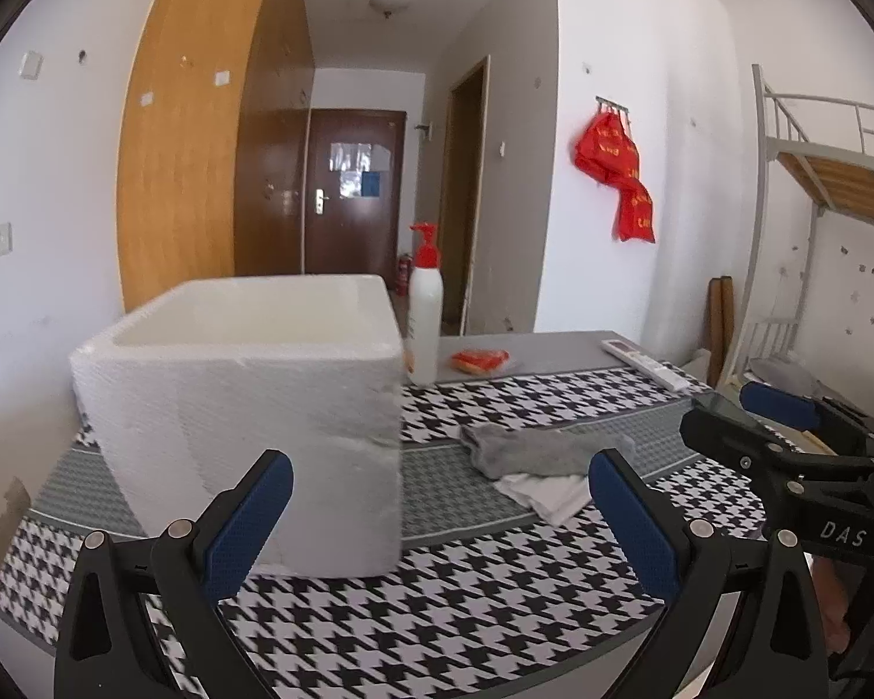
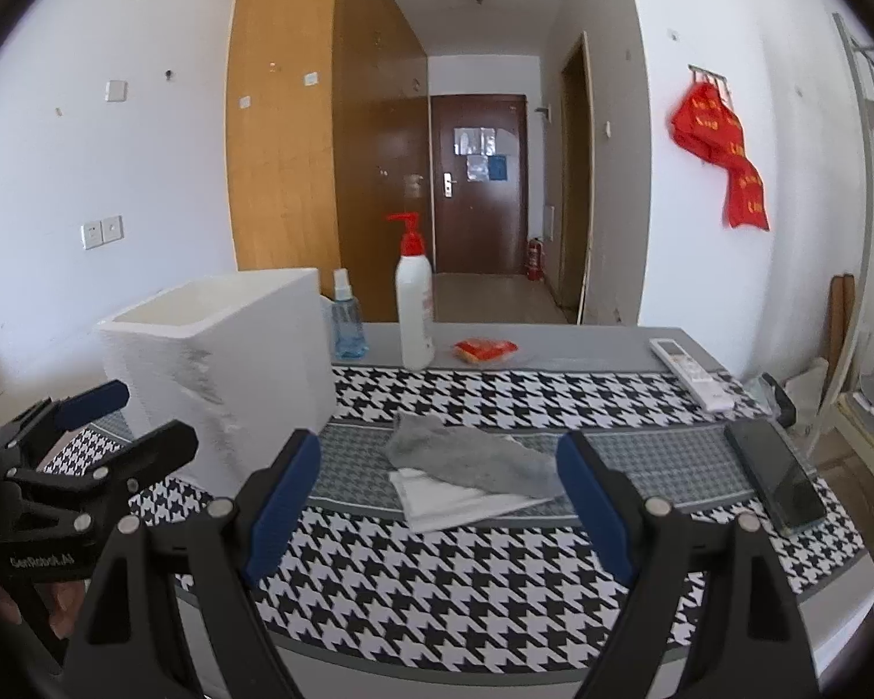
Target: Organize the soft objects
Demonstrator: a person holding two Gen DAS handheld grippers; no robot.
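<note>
While both fingers gape empty | fuzzy grey sock (image 2: pixel 472 457) | boxy foam bin (image 1: pixel 245 384)

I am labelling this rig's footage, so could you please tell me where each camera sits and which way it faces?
Left wrist: on the left gripper, looking along its open fingers at the foam box; the right gripper shows at the right edge.
Right wrist: on the right gripper, fingers open, facing the grey sock on white cloth; the left gripper shows at the left.
Shared: box, sock, pump bottle, houndstooth table, brown door.
</note>
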